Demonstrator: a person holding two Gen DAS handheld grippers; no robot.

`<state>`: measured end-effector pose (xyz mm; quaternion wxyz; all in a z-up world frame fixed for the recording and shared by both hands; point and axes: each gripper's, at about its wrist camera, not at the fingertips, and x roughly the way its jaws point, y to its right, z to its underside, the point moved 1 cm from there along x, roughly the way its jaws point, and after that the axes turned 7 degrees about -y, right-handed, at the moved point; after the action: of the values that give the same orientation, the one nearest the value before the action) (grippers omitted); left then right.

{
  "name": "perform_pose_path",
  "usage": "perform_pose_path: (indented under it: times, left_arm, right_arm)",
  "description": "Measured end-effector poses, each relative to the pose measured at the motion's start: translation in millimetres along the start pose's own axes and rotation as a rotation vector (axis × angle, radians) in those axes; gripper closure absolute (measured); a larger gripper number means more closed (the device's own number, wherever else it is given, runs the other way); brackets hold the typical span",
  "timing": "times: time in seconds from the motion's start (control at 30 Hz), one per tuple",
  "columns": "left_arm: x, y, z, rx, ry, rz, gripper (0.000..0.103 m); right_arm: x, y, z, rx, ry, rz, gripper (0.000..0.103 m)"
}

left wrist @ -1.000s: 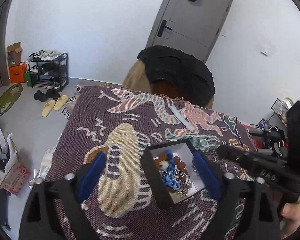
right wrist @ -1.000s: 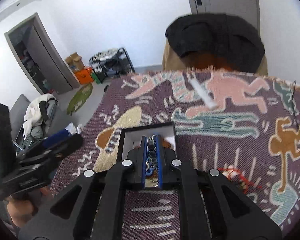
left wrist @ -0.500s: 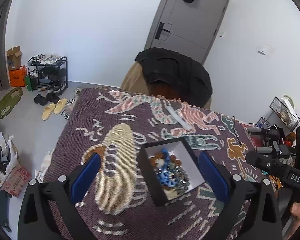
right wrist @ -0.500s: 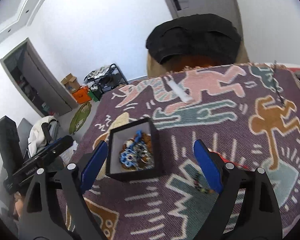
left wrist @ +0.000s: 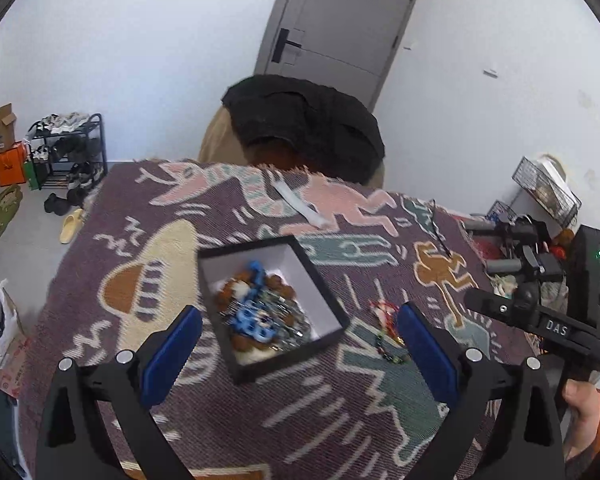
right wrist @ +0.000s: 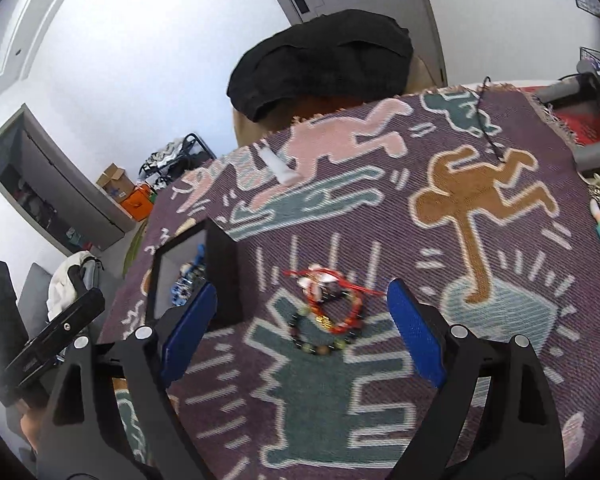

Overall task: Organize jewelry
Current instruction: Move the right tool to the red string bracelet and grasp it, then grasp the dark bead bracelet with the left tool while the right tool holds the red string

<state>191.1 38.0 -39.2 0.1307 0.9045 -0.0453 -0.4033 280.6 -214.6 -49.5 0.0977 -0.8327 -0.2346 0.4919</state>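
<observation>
Patterned woven blanket [right wrist: 380,400] before grey door [left wrist: 340,28]; left gripper [left wrist: 300,356], right gripper [right wrist: 300,336] wide apart, empty

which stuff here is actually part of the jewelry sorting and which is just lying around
Part of the job: black box of jewelry; red bracelet and dark beaded bracelet loose on the blanket.

Lying about: white strip, black cord, shoe rack.

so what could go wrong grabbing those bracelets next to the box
The red string bracelet and the dark bead bracelet overlap, so the open right gripper may lift both tangled or drop one. The black box sits close by its left finger; closing could nudge it.
</observation>
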Motion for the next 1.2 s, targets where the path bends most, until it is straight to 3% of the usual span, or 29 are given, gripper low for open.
perform_pose_path:
  times: [0.03, 0.3, 0.6, 0.63, 0.7, 0.93, 1.2]
  left_arm:
    - [4, 6, 3, 0.008, -0.012, -0.001, 0.008]
    - [23, 30, 19, 0.031, -0.055, 0.011, 0.008]
    - [46, 29, 33, -0.019, -0.108, -0.04, 0.008]
    - [48, 28, 34, -0.024, -0.112, -0.043, 0.008]
    - [52, 25, 36, -0.034, -0.121, -0.047, 0.008]
    - [60, 28, 41, -0.03, -0.142, -0.043, 0.008]
    - [70, 56, 41, 0.057, -0.152, -0.041, 0.008]
  right_arm:
    - [1, 5, 2, 0.001, -0.006, 0.006, 0.017]
    - [23, 26, 4, 0.015, -0.069, 0.035, 0.05]
    - [73, 32, -4, -0.016, -0.168, 0.106, 0.069]
    - [79, 33, -4, -0.017, -0.18, 0.111, 0.074]
    - [84, 35, -3, -0.018, -0.194, 0.109, 0.099]
    - [64, 37, -1, -0.007, -0.146, 0.06, 0.099]
    - [29, 48, -1, 0.029, -0.066, 0.017, 0.099]
